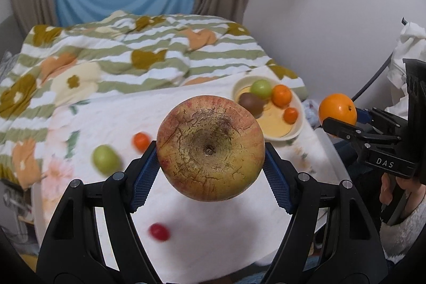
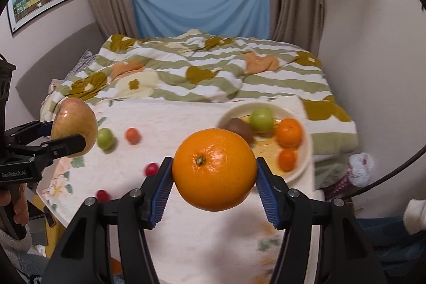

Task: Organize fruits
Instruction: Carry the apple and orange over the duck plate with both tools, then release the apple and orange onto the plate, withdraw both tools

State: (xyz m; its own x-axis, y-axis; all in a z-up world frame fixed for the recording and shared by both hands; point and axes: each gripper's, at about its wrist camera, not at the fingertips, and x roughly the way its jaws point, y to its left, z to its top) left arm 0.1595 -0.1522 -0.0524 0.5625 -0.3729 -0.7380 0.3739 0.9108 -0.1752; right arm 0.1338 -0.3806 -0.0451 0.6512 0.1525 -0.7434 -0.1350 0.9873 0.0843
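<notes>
Tongs on the left grip a big yellow-red apple between their blue pads, holding it in the air above the worktop, stem hollow facing the camera. Right tongs clamp a large orange the same way, also lifted clear of the surface. From the right wrist view the apple hangs off to the left, level with the orange.

Beyond the orange, at the right far corner of the white flowered cloth, stands a cream bowl. Inside it lie a brown kiwi, a green fruit and 2 small oranges, the bigger behind the smaller.

Loose on the cloth sit another green fruit, a small orange one just right of it, and 2 little red fruits nearer the front edge. Past the worktop lies a bed with a striped, flowered quilt.
</notes>
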